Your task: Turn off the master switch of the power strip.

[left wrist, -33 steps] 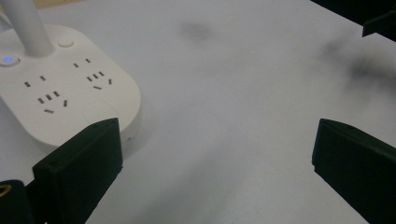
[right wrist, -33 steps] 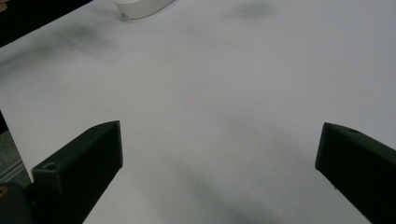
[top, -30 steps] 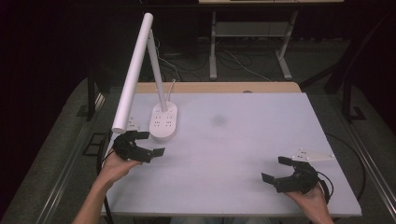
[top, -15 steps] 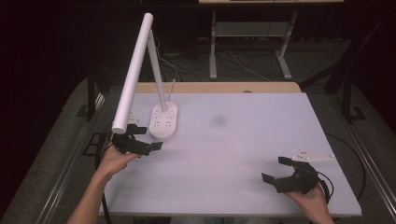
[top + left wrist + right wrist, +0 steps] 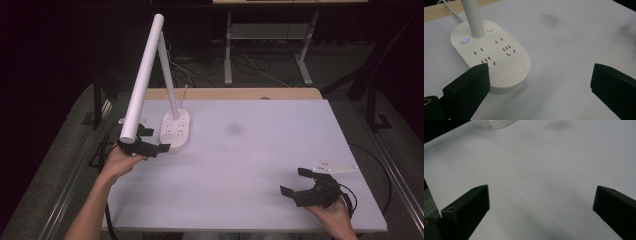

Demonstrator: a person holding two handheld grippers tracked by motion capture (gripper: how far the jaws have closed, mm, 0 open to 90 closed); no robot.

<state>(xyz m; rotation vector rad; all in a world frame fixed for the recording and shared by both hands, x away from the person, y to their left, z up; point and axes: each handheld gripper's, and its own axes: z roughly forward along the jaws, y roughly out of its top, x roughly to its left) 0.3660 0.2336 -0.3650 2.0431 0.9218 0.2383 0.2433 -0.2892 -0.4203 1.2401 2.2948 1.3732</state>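
- High view: the left tool (image 5: 145, 146), jaws spread and empty, sits just beside the near end of the lamp base (image 5: 175, 131), whose long axis runs away from the person.
- Right tool (image 5: 309, 188), also spread, is well apart on the bench (image 5: 240, 170).

White lamp (image 5: 150, 70) with blue-lit button (image 5: 464, 39), pale grey table (image 5: 250, 165), black claws.
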